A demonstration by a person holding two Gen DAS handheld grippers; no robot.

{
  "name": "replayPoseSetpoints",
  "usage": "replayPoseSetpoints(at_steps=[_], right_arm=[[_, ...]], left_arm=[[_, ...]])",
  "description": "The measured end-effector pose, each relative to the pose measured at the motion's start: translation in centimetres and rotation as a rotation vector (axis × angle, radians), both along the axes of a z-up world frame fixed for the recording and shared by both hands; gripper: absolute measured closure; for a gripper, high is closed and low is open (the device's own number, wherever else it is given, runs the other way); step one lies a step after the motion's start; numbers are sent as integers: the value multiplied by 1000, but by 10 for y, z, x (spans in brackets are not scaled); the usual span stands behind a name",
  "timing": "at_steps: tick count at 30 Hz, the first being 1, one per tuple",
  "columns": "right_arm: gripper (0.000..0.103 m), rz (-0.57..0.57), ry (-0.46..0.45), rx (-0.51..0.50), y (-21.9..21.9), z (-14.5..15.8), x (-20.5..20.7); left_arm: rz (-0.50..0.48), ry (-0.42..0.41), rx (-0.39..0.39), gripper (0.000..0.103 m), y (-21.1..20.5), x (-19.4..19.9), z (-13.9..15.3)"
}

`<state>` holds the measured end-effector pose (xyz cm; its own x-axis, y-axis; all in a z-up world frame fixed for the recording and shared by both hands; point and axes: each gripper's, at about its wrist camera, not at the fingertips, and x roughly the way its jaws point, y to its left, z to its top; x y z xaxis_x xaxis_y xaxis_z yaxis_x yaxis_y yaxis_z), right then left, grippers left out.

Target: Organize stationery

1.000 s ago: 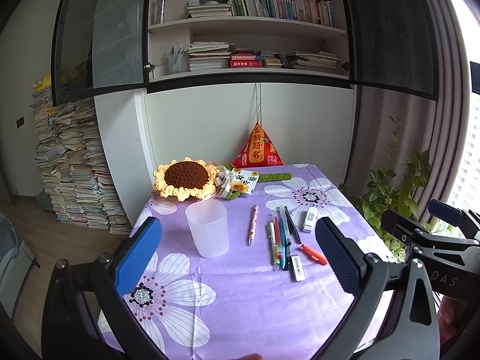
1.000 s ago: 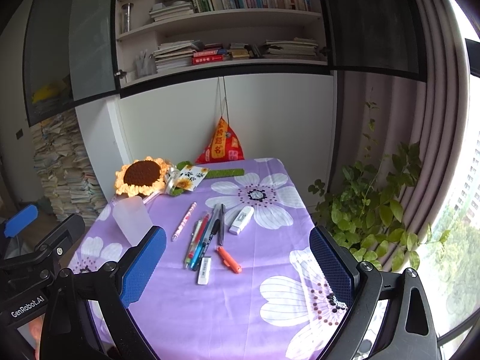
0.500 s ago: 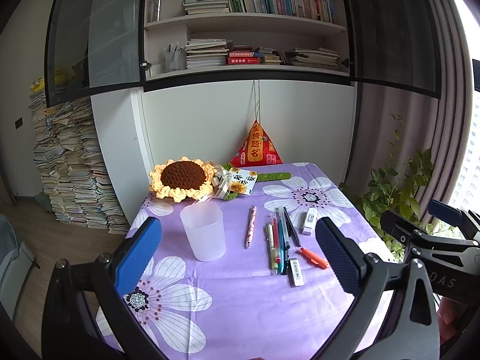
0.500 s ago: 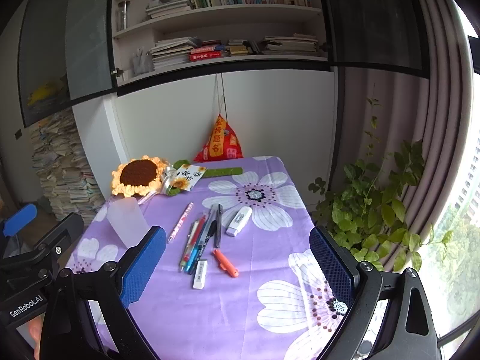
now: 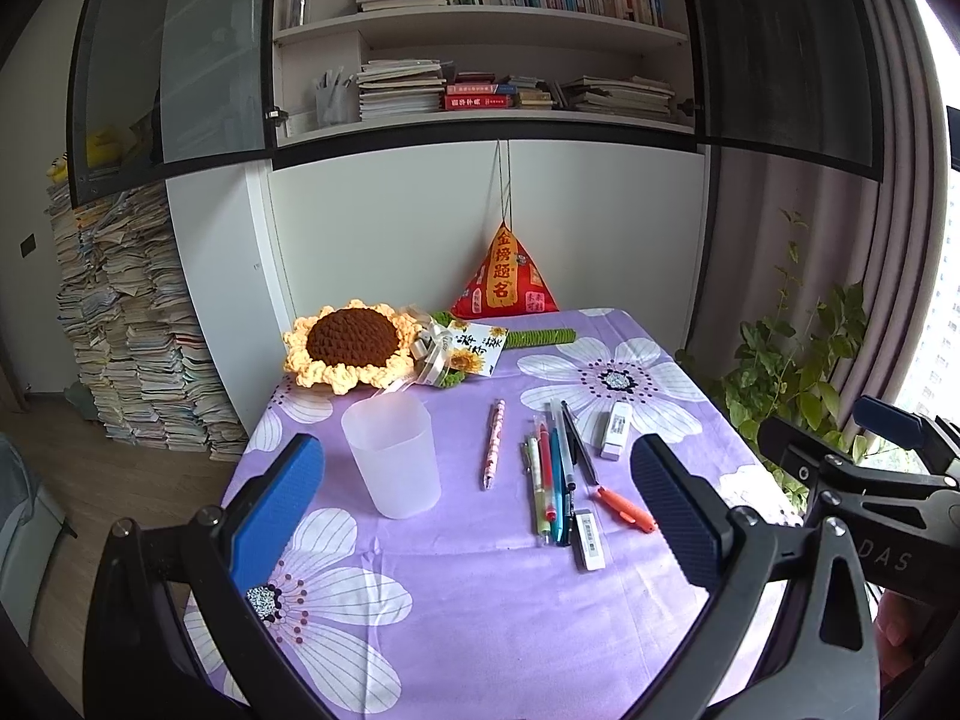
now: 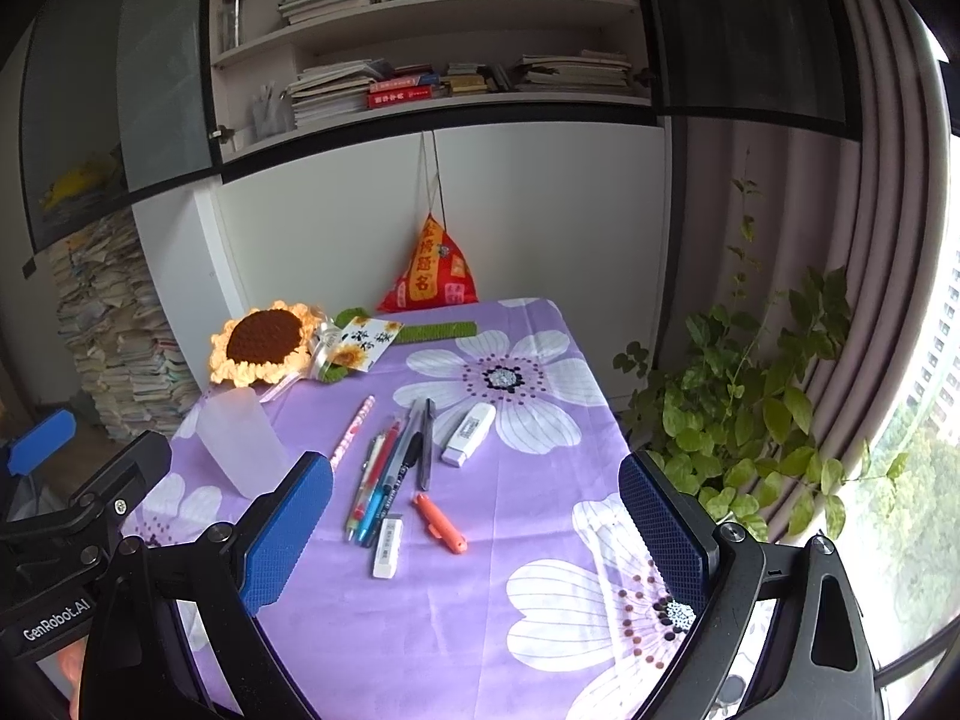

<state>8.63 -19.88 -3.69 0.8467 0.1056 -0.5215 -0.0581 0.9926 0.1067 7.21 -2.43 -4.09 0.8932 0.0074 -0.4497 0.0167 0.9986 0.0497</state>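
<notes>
A frosted plastic cup (image 5: 393,457) (image 6: 243,443) stands upright on the purple flowered tablecloth (image 5: 480,600). To its right lie a pink pen (image 5: 493,444) (image 6: 354,429), a bundle of several pens (image 5: 552,474) (image 6: 387,477), an orange marker (image 5: 624,509) (image 6: 441,523), a small white eraser (image 5: 587,540) (image 6: 388,546) and a white correction tape (image 5: 615,431) (image 6: 469,426). My left gripper (image 5: 477,516) hangs open above the near table edge, nothing between its blue pads. My right gripper (image 6: 477,531) is open too, over the table's near right part.
A crocheted sunflower (image 5: 354,351) with a tag and green stem lies at the back, beside a red triangular pouch (image 5: 504,282). Bookshelves rise behind. A stack of books (image 5: 120,324) stands on the floor at left, a leafy plant (image 6: 750,396) at right.
Both grippers have risen and edged forward a little, so the table sits lower in both views. Nothing on the table has moved.
</notes>
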Motion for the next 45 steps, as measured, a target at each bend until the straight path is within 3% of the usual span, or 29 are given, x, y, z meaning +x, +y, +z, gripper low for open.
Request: replayPoseSetpoints(at_steps=[14,30,36,37,39,40,42,45], right_arm=[[6,-16,46,15,-7,-15,23],[6,-33,128,35,-23,-39,74],[7,-14,157,33,-25,-49,97],[8,-7,162,35,-24,-51,101],[27,14,175,42,-24,-55,109],[31,20,191,41,-23,-59,114],[48,38,225,47,-22,-66,124],[60,71,280,71,-20,-79,136]], left_arm=[[-13,47,12,1,-8,25,-13],[-40,146,18,2,-24,83,-37],[-62,197,6,11,-26,108,-50],[-70,214,-1,16,-26,114,-53],[-89,253,-13,28,-27,125,-61],[-93,270,-15,32,-27,130,-64],[-98,302,-23,36,-27,141,-72],[-96,340,-31,42,-26,155,-84]])
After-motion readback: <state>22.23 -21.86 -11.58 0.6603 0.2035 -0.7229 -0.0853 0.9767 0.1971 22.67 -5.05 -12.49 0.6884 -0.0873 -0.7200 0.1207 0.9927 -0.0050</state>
